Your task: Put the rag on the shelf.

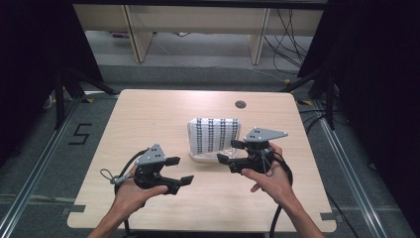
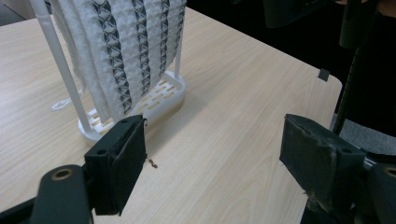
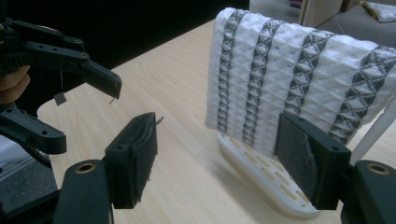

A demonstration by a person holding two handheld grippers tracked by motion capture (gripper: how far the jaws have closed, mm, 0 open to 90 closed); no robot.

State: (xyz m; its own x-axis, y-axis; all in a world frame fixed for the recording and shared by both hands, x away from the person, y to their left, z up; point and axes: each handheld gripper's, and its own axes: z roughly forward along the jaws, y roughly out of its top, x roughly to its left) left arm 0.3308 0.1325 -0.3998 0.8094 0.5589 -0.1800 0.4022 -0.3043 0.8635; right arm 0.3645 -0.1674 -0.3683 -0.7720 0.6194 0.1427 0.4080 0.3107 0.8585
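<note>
On a light wooden table (image 1: 148,119), a person's left hand (image 1: 130,192) holds the left gripper (image 1: 179,171), jaws spread wide and empty. At centre stands one white slotted rack (image 1: 205,157) with one white cloth with dark patterned stripes (image 1: 214,134) draped over it. Just right of it, the right gripper (image 1: 230,151), also spread wide and empty, has one jaw close to the rack's base.

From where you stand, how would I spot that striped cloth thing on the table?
Start at the light wooden table and look just right of its middle, ahead of the right gripper. A small white slotted rack stands there, with the cloth draped over it. It alone is white, bumpy and dark-striped.
</note>
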